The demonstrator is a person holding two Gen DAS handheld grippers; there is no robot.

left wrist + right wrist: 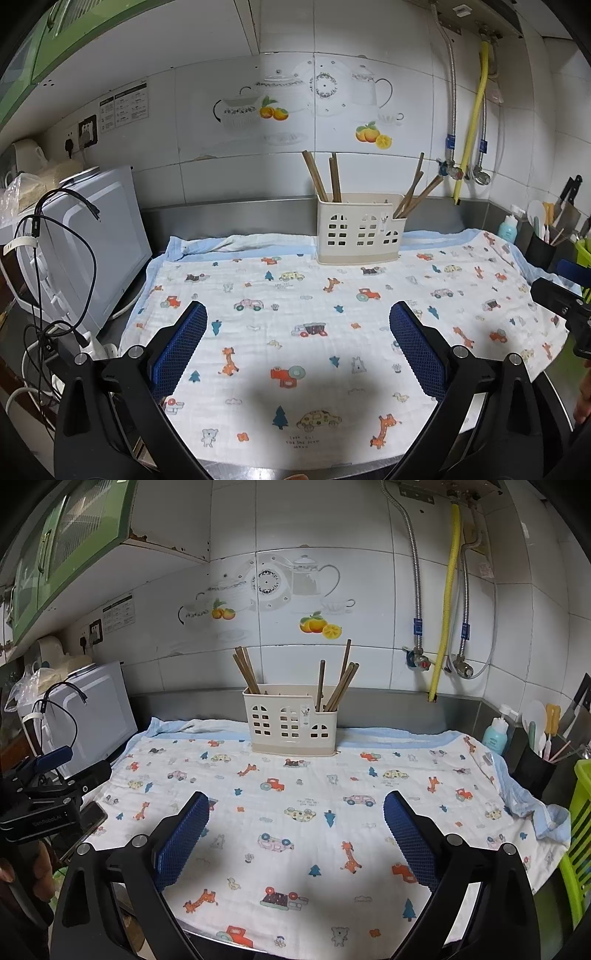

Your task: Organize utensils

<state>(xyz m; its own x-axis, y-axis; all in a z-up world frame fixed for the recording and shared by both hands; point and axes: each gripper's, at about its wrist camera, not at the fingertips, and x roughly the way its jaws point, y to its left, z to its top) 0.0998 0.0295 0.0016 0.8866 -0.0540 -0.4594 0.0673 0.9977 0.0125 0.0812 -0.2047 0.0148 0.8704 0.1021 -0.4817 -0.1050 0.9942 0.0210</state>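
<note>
A cream plastic utensil caddy stands at the back of a printed cloth; it also shows in the right wrist view. Brown wooden chopsticks stand in its left compartment and more lean in its right one; the right wrist view shows both groups. My left gripper is open and empty above the cloth's near half. My right gripper is open and empty, also short of the caddy. Each gripper shows at the edge of the other's view.
A white microwave with cables stands at the left. A black pot of kitchen tools, a teal bottle and a green rack stand at the right. A phone lies by the cloth's left edge.
</note>
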